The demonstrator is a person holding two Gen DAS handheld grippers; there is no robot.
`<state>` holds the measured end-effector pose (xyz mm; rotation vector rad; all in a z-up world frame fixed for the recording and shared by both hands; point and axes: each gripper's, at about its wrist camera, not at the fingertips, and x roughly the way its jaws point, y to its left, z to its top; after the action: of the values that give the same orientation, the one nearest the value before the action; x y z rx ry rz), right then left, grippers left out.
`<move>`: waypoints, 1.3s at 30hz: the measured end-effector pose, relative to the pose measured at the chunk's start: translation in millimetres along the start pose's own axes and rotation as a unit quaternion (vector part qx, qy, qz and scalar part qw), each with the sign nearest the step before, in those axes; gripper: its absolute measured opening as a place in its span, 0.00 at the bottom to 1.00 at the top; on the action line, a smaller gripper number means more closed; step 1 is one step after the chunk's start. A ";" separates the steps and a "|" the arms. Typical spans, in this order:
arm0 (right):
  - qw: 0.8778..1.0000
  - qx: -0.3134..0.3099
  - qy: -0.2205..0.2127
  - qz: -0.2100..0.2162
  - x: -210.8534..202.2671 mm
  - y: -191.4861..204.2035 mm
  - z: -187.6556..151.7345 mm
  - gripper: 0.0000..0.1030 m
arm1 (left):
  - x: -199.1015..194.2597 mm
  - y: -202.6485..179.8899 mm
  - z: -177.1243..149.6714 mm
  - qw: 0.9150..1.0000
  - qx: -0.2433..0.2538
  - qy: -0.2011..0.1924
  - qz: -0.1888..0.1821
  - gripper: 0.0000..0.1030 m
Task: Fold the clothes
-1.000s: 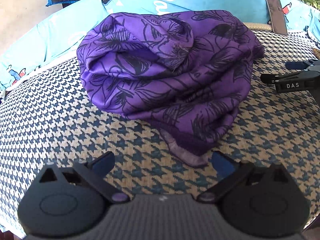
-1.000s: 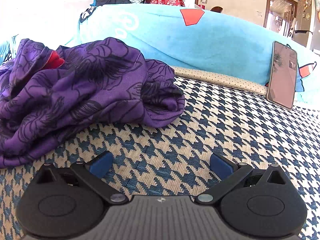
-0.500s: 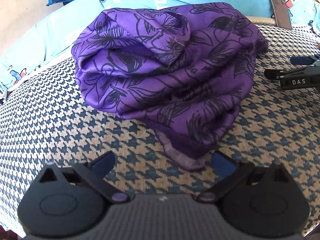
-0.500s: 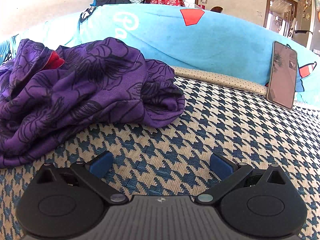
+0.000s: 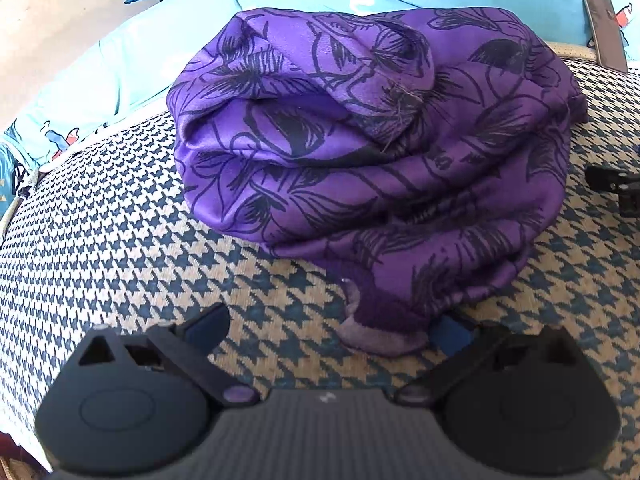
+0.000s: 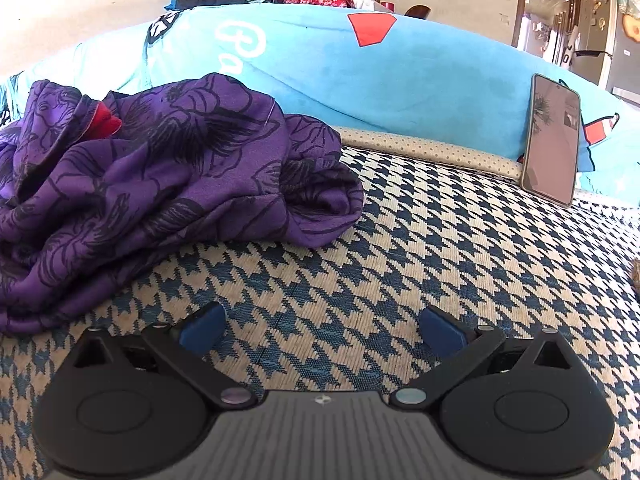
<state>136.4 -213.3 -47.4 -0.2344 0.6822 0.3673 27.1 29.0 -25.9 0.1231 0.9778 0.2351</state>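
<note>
Purple floral garment (image 5: 372, 152) bunched on houndstooth cushion (image 5: 100, 220), unfolded. Left gripper (image 5: 326, 326) wide open, empty, hem corner (image 5: 380, 334) between fingers. Right gripper (image 6: 320, 326) wide open, empty, beside pile. Step: first grasp. Next: close on hem, spread flat.

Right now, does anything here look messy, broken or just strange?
The purple garment lies bunched in a crumpled heap on the houndstooth cover, not folded, with a frayed, fuzzy patch on one fold. A phone also stands propped against the blue cushion, an unusual spot. Nothing looks spilled.
</note>
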 end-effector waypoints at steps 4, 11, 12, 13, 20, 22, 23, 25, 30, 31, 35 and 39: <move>1.000 0.009 0.010 -0.010 -3.3 2.7 0.0 1.00 | 5.2 3.1 4.7 1.000 -0.011 0.002 0.007 1.00; 0.999 0.018 0.026 -0.007 -6.5 3.8 4.7 1.00 | 21.5 9.1 19.5 0.999 -0.030 -0.006 0.030 1.00; 0.999 0.020 0.028 -0.004 -7.2 5.0 5.5 1.00 | 24.1 9.7 22.0 0.999 -0.033 -0.007 0.032 1.00; 0.999 0.020 0.029 0.001 -8.1 6.8 6.4 1.00 | 26.3 10.7 24.2 0.999 -0.036 -0.007 0.032 1.00; 0.999 0.003 0.018 0.043 -9.3 35.0 15.2 1.00 | 37.0 16.2 34.2 0.998 -0.052 -0.009 0.030 1.00; 0.999 0.008 0.016 0.048 -7.0 41.6 18.5 1.00 | 39.1 16.8 36.7 0.998 -0.053 -0.009 0.030 1.00; 0.999 0.012 0.016 0.050 -5.8 44.6 20.3 1.00 | 40.2 17.2 37.9 0.998 -0.053 -0.010 0.031 1.00; 0.998 0.018 0.015 0.049 -2.9 50.6 24.3 1.00 | 41.7 18.3 39.5 0.998 -0.055 -0.010 0.030 1.00; 0.999 0.028 0.013 0.045 5.2 59.0 30.4 1.00 | 46.3 18.2 46.0 0.998 -0.054 -0.016 0.035 1.00; 0.999 0.028 0.012 0.042 6.1 59.9 31.0 1.00 | 47.4 18.3 47.2 0.998 -0.055 -0.017 0.035 1.00; 0.999 0.032 0.008 0.032 10.1 63.8 33.3 1.00 | 59.5 23.3 54.7 0.997 -0.061 -0.019 0.035 1.00; 0.999 0.039 0.002 0.022 16.8 68.1 37.9 1.00 | 72.6 27.5 67.4 0.997 -0.064 -0.024 0.039 1.00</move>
<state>142.5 -134.6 -36.1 -0.1471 0.7046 0.3813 118.1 74.1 -41.3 0.0491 0.9095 0.3649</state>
